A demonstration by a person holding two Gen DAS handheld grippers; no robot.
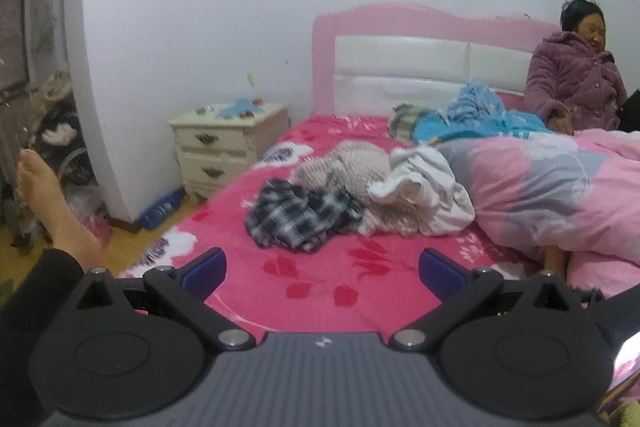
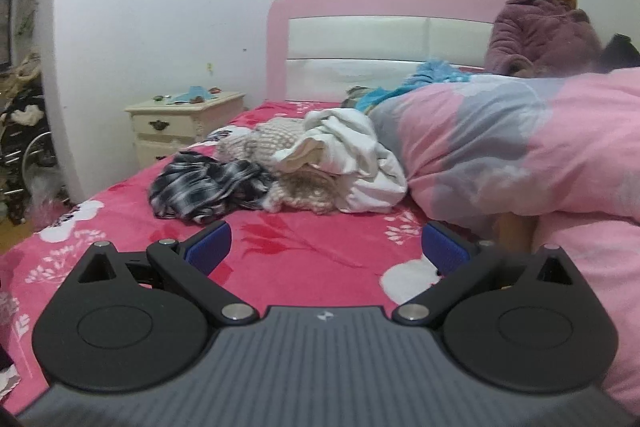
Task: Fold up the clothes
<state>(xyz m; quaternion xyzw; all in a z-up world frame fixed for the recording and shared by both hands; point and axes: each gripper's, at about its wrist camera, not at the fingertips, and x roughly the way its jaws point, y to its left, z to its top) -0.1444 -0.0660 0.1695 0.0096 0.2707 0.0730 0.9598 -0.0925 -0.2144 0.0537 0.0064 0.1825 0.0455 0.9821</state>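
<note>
A heap of clothes lies in the middle of the red floral bed sheet: a black-and-white plaid garment, a beige knitted sweater and a white garment. My left gripper hovers open above the sheet, short of the plaid garment, with nothing between its blue pads. My right gripper is also open and empty, just in front of the heap.
A rolled pink-and-grey quilt fills the bed's right side, with blue bedding behind. A person in a purple coat sits by the pink headboard. A cream nightstand stands left. A bare foot shows at left.
</note>
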